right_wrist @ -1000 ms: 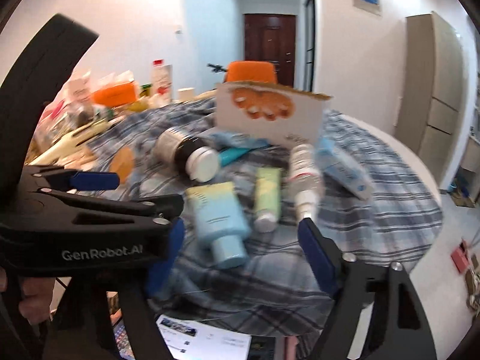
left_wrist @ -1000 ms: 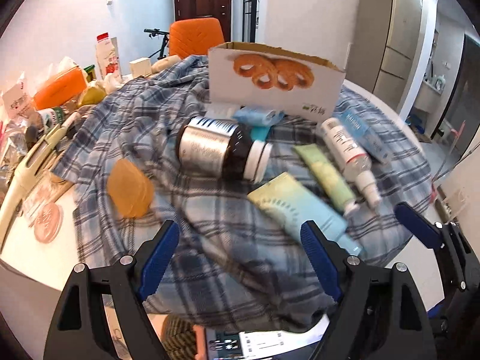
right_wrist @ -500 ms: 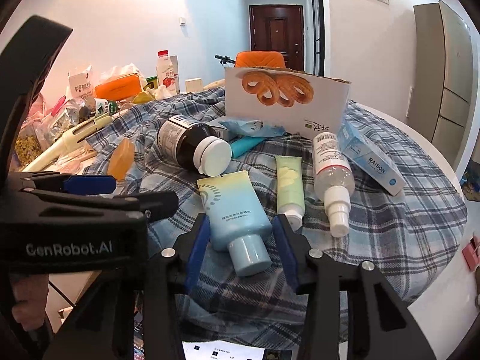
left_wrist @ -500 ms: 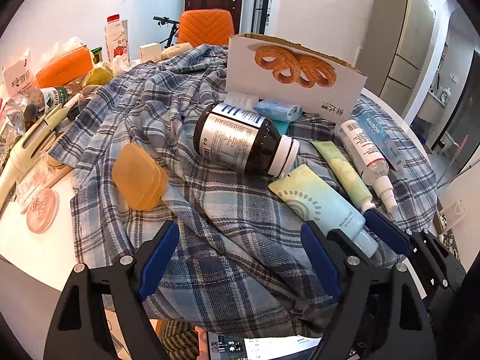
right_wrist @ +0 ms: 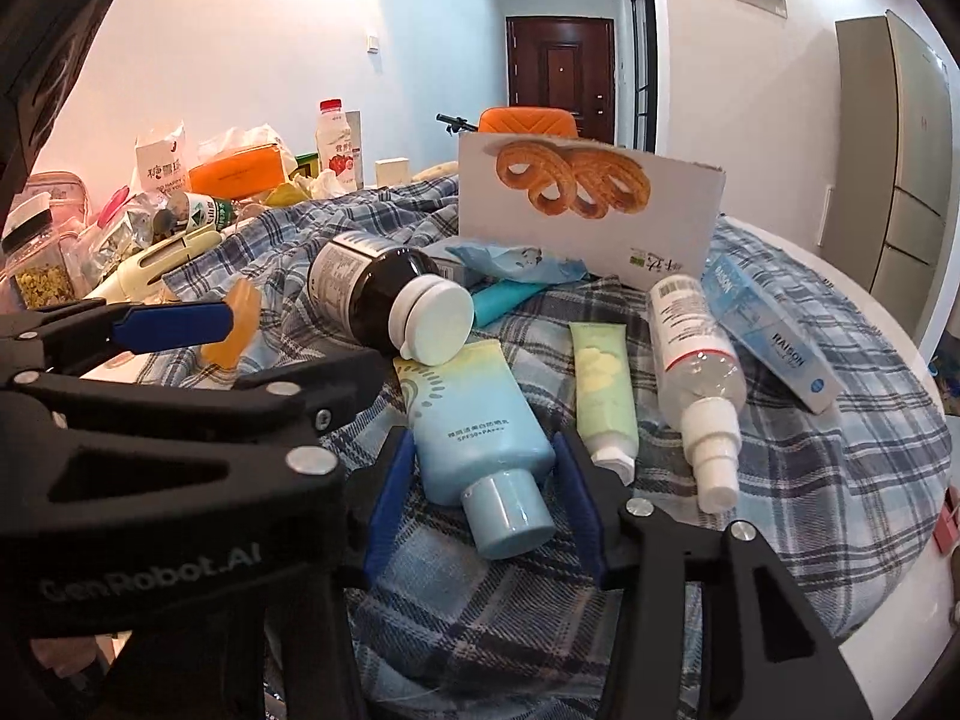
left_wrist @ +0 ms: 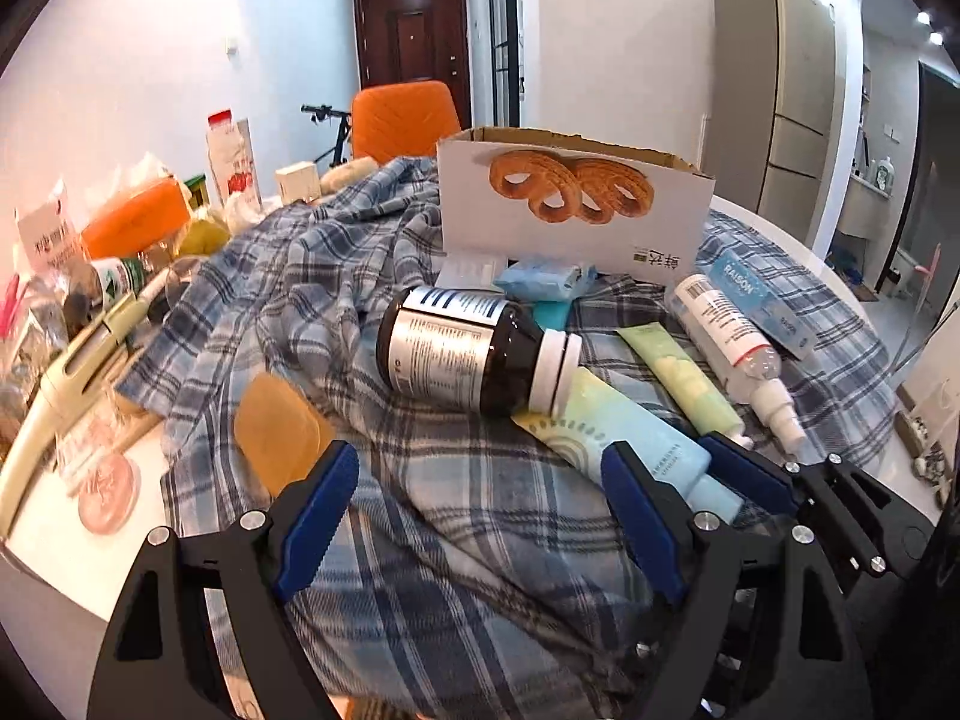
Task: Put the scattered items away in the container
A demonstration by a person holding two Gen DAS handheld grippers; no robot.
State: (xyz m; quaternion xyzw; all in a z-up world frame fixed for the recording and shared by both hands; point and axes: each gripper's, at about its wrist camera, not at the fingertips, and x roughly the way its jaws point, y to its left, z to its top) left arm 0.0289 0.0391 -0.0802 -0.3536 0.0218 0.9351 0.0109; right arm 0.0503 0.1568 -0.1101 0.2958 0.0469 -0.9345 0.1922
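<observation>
The right gripper [right_wrist: 483, 483] has just narrowed its jaws around the blue tube [right_wrist: 474, 420], lying on plaid cloth [right_wrist: 780, 450], not yet visibly pinched. The left gripper [left_wrist: 480, 510] hovers wide and empty. The cardboard box [right_wrist: 588, 222] waits behind.

I see a round white table [left_wrist: 834, 276] under a rumpled blue plaid cloth [left_wrist: 456, 516], with a pink round disc [left_wrist: 108, 489] on bare tabletop.
</observation>
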